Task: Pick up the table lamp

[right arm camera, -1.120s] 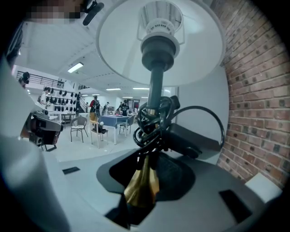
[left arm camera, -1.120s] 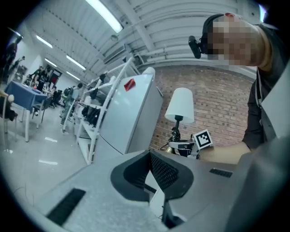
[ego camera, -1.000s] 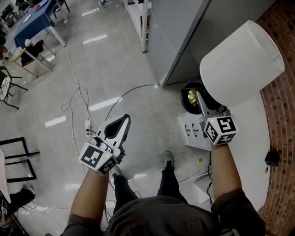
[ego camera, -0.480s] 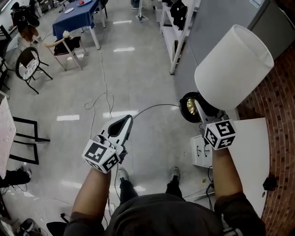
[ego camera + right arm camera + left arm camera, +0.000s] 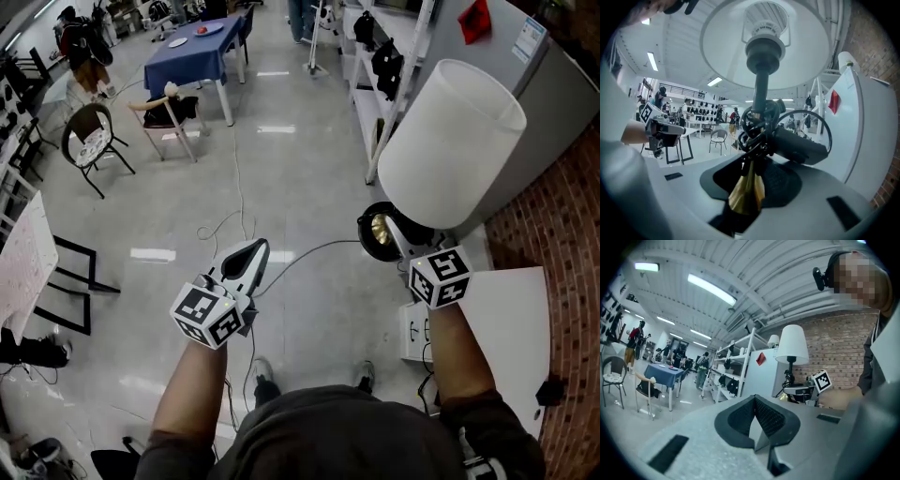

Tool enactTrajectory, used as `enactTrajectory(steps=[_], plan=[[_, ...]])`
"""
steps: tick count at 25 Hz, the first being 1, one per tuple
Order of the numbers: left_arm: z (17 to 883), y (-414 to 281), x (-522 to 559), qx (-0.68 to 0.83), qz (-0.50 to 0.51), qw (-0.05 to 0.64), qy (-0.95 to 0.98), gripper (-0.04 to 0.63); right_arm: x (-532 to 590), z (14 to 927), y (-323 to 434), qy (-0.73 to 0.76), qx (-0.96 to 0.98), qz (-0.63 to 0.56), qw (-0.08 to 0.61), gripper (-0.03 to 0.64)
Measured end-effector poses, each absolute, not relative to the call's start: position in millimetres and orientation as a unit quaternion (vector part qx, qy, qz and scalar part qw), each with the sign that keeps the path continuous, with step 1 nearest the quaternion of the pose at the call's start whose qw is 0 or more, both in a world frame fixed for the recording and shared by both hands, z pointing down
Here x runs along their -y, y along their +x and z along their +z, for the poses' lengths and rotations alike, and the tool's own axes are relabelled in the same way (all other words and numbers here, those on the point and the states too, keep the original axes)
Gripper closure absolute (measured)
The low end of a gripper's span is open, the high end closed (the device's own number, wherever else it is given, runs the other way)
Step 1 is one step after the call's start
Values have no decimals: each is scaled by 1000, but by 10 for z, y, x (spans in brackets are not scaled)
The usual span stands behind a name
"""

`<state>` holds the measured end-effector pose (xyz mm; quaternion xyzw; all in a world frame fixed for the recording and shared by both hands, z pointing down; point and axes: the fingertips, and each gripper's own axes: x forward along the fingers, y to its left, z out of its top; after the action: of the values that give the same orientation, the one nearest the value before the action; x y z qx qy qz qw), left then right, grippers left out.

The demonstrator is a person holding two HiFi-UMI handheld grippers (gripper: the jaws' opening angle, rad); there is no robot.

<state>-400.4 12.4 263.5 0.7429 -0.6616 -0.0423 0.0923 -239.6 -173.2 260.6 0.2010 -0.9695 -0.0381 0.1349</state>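
Right gripper view shows the right tool (image 5: 752,178) clamped on the brass lower stem of the table lamp (image 5: 761,96), which is held in the air. Its long axis runs up and away from the jaws to the white shade (image 5: 726,40). The left tool (image 5: 246,259), jaws together and empty, hangs well apart.

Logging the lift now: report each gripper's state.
Left gripper: closed, empty.
Right gripper: closed on the table lamp stem.

Right tongs (image 5: 749,180) clamped on table lamp (image 5: 761,91), shade (image 5: 726,42) above
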Motion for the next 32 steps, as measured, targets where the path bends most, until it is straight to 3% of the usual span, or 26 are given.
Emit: enactTrajectory(steps=[32], plan=[[2352, -3854, -261, 654, -44, 98, 749, 594, 1465, 2295, -2355, 180, 973, -49, 135, 502]])
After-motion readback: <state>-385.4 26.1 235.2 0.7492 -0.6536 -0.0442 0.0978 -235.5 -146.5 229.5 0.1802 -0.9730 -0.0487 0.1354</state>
